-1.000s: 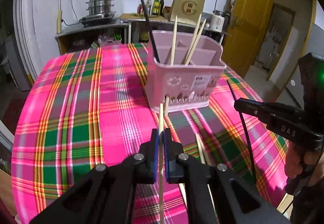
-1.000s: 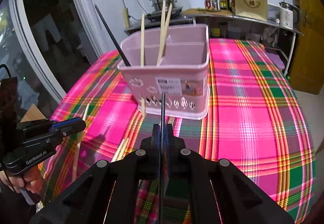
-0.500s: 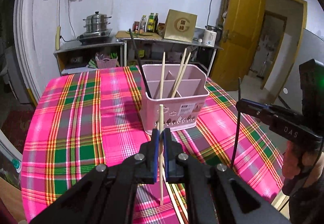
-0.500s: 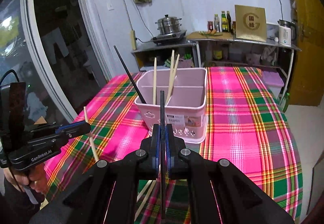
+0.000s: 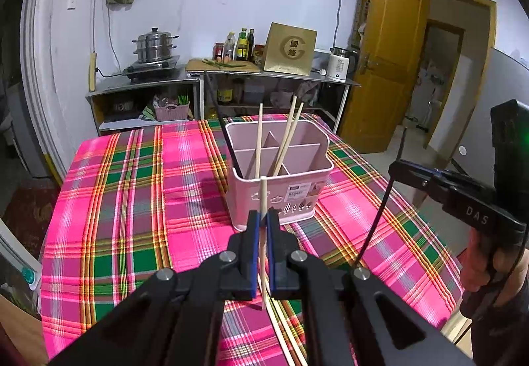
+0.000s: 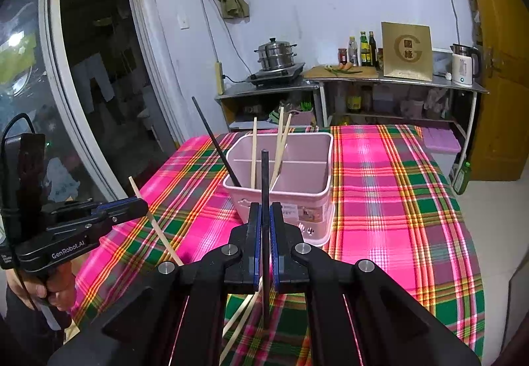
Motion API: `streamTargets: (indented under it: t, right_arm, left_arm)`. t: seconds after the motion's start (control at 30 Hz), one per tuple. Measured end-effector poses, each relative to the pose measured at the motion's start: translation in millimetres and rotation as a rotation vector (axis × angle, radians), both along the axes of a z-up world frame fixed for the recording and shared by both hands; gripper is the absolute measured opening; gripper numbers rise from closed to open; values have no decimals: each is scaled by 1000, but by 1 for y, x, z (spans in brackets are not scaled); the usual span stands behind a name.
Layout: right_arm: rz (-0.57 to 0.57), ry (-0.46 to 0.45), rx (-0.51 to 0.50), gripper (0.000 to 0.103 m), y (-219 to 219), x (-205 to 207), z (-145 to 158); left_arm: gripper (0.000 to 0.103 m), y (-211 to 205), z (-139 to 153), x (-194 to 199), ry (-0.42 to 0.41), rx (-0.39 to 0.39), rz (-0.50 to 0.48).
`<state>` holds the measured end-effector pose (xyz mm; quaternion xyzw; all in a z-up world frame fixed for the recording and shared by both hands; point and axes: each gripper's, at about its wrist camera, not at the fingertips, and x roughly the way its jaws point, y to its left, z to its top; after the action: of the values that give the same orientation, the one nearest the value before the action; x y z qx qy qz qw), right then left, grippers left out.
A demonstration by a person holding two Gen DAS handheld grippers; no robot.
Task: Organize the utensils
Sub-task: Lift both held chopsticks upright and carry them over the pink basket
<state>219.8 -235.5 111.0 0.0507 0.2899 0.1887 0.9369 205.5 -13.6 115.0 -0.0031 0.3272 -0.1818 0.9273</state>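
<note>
A pink divided utensil holder (image 5: 281, 181) (image 6: 297, 177) stands on the plaid table. It holds three wooden chopsticks (image 5: 288, 134) and one black chopstick (image 6: 215, 142). My left gripper (image 5: 263, 220) is shut on a wooden chopstick (image 5: 263, 200), held upright above the table in front of the holder. It also shows in the right wrist view (image 6: 139, 202). My right gripper (image 6: 264, 214) is shut on a black chopstick (image 6: 265, 174), held upright. It shows at the right of the left wrist view (image 5: 395, 164).
More wooden chopsticks (image 5: 284, 336) (image 6: 239, 319) lie on the pink and green plaid tablecloth (image 5: 132, 200) near the front edge. A counter with a steel pot (image 5: 153, 45), bottles and a kettle (image 5: 339, 66) lines the far wall. A wooden door (image 5: 383, 68) stands right.
Both grippers have risen and pulled back from the holder, each lifting its chopstick off the table. The holder looks smaller and farther away.
</note>
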Motion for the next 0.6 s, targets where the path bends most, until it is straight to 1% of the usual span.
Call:
streamTargets:
  t: [0.33, 0.53, 0.6]
  right_arm:
    - [-5, -66, 1, 4, 2, 13, 29]
    - [6, -116, 2, 4, 10, 26, 54]
    - [7, -130, 12, 4, 11, 31, 63]
  left_arm:
    - [5, -9, 36, 21, -41, 14, -22]
    - [5, -11, 65, 39, -78, 2, -27]
    - [5, -11, 75, 46, -85, -16, -32]
